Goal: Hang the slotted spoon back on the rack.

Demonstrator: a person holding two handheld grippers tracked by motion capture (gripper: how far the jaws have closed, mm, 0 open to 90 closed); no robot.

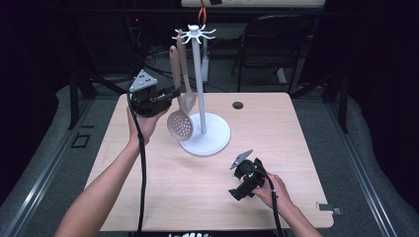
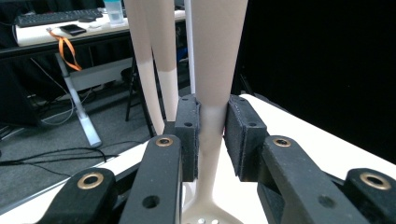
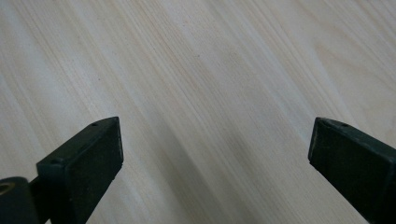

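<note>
1. Our left gripper [image 1: 168, 95] is clenched on the handle of the slotted spoon [image 1: 179, 123]; in the left gripper view both pads press the pale handle [image 2: 211, 121] from either side, low down, just above where it widens into the perforated bowl

2. The slotted spoon hangs beside the white rack [image 1: 200, 74], bowl down, over the near-left edge of the rack's round base [image 1: 212, 136]. Its long axis runs nearly upright, tilted a little, with the handle's top up near the hook crown [image 1: 194, 33]

3. What the coming move turns on, as we judge it: the handle's upper end lies straight above the grip, and the hooks are higher again. So any lift has to go along that upright axis, then sideways toward or off a hook

4. A second utensil [image 1: 188, 96] hangs just beside ours, close to the post; the two handles run almost parallel and could knock together

5. Our right gripper [image 1: 236, 185] lies well apart, low over the table [image 1: 276, 128] on the near right, jaws spread wide with bare wood between them. The left hand is clearly the nearer one

6. Hard to make out: whether the spoon's top end is on a hook or free, since the crown is small and pale against the clutter behind. The left gripper view cuts the handle off at the top
</note>
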